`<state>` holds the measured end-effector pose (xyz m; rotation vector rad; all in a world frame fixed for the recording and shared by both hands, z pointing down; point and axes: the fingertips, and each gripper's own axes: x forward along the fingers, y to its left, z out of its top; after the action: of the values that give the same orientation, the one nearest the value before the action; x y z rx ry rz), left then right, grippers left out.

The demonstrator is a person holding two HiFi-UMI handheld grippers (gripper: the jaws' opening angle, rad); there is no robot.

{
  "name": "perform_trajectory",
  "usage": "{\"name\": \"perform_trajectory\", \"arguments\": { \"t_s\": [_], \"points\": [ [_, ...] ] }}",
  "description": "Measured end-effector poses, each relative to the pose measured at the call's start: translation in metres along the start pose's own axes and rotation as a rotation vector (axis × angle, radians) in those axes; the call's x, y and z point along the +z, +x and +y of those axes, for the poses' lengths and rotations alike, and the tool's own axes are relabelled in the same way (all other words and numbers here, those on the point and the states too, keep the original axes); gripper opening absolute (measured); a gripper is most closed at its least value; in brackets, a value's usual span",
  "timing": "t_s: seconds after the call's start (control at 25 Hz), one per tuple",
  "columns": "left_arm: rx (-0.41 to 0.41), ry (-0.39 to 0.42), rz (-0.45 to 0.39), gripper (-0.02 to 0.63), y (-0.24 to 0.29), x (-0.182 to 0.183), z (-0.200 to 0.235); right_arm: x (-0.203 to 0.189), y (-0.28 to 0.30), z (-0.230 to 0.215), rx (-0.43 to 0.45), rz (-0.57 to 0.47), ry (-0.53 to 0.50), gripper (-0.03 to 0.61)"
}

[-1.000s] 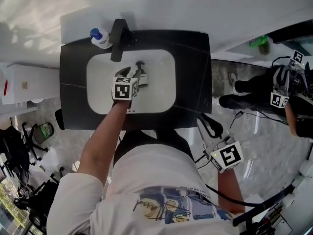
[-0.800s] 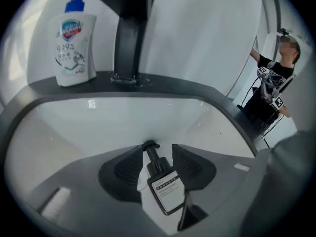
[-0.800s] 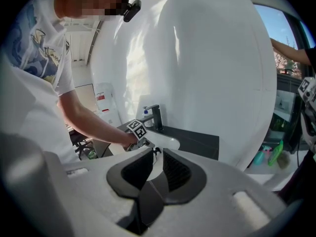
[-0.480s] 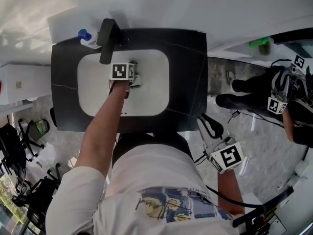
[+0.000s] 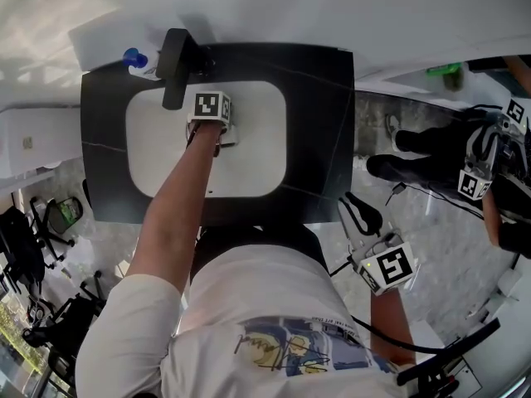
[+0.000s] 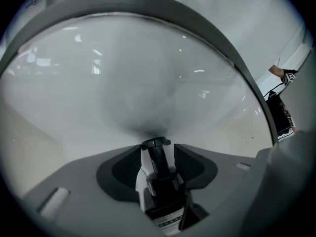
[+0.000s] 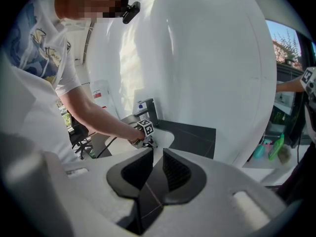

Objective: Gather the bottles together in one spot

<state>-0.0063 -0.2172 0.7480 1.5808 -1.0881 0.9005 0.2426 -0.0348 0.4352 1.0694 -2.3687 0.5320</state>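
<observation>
My left gripper (image 5: pixel 221 136) reaches down into the white sink (image 5: pixel 158 160), just right of the black faucet (image 5: pixel 174 66). Its jaws are opening, and a white pump bottle (image 6: pixel 160 194) with a black pump head lies between them, still touching both. In the left gripper view the left gripper (image 6: pixel 157 148) points at the basin wall. A second bottle with a blue cap (image 5: pixel 135 61) stands on the counter corner behind the faucet. My right gripper (image 5: pixel 355 212) hangs off the counter's right front corner, shut and holding nothing; the right gripper (image 7: pixel 157 157) looks toward the sink from afar.
The sink sits in a black counter (image 5: pixel 319 123) against a white wall. Another person (image 5: pixel 498 164) with marker-cube grippers stands at the far right. Green and teal bottles (image 7: pixel 270 149) sit on a shelf there. An office chair (image 5: pixel 37 230) is on the floor at left.
My left gripper has carried the pump bottle farther back in the sink, closer to the faucet. The right gripper has stayed where it was.
</observation>
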Motion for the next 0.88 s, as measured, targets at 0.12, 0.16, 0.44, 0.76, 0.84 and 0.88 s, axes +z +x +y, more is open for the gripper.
{"name": "perform_trajectory", "arguments": {
  "t_s": [0.12,0.16,0.44,0.76,0.84,0.88],
  "points": [
    [0.004,-0.008,0.029,0.207,0.007,-0.004,0.003,0.000,0.004,0.001,0.000,0.003,0.000,0.061],
    [0.003,-0.005,0.037,0.193,0.008,-0.006,0.003,-0.001,0.004,0.001,0.000,0.002,0.001,0.061],
    [-0.036,0.019,-0.023,0.140,-0.007,-0.011,-0.002,-0.001,0.012,0.010,0.010,-0.007,-0.005,0.061],
    [-0.077,0.073,-0.178,0.129,-0.050,-0.014,-0.014,0.016,0.024,0.032,0.046,-0.029,-0.034,0.060],
    [-0.066,0.117,-0.227,0.126,-0.064,-0.014,-0.013,0.020,0.028,0.040,0.057,-0.037,-0.044,0.060],
    [-0.058,0.138,-0.249,0.126,-0.072,-0.016,-0.012,0.022,0.029,0.044,0.061,-0.039,-0.049,0.060]
  ]
}}
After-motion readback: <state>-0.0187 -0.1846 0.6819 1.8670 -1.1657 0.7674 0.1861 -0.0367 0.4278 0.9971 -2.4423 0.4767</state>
